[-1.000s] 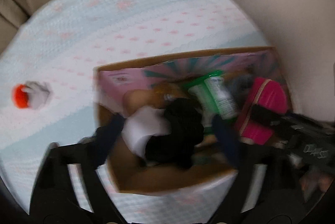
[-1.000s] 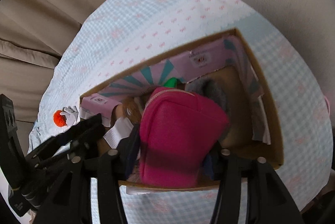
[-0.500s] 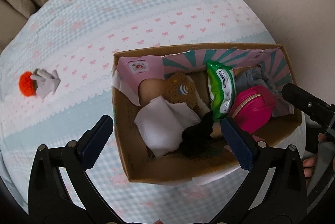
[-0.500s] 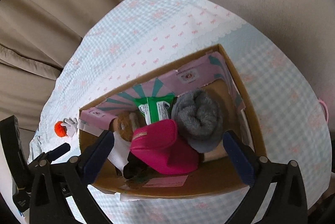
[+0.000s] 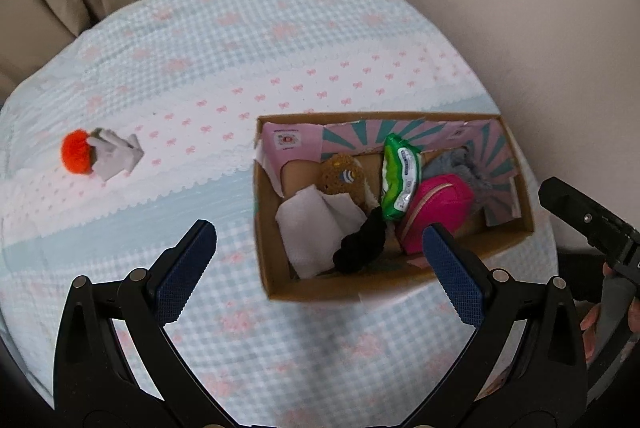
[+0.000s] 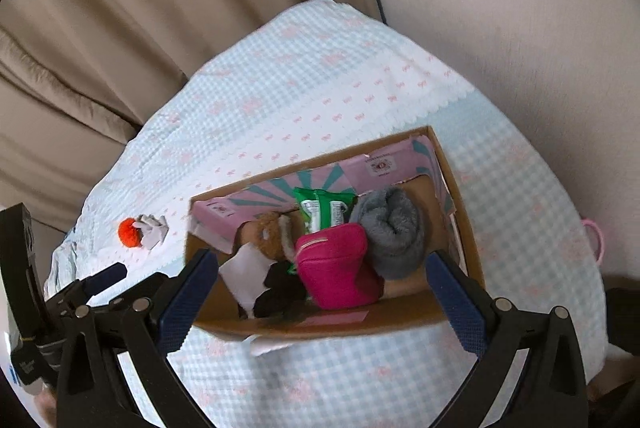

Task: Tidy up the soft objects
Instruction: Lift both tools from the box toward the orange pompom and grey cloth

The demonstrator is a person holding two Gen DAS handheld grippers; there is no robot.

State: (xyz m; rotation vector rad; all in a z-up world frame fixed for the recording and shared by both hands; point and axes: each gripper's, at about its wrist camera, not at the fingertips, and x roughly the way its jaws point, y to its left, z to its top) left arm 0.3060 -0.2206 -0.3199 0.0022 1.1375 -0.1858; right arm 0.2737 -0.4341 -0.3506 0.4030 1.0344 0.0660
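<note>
A cardboard box point(image 5: 276, 284) point(image 6: 460, 196) sits on the checked cloth. It holds a pink pouch point(image 5: 436, 204) point(image 6: 336, 280), a grey rolled cloth point(image 6: 394, 232), a green wipes pack point(image 5: 400, 172) point(image 6: 322, 208), a brown plush point(image 5: 344, 176), a white cloth point(image 5: 312, 224) and a black soft item point(image 5: 360, 248). A white glove with an orange pompom point(image 5: 100, 152) point(image 6: 142, 230) lies left of the box. My left gripper point(image 5: 318, 260) is open and empty above the box's near edge. My right gripper point(image 6: 322, 292) is open and empty above the box.
The cloth-covered table point(image 5: 240, 68) ends at beige curtains point(image 6: 120, 28) behind and a plain wall point(image 5: 540, 28) on the right. The table's edges drop off near left and right.
Both grippers let go of their items in the box, opened wide and pulled back and up. The pink pouch and black item now lie in the box.
</note>
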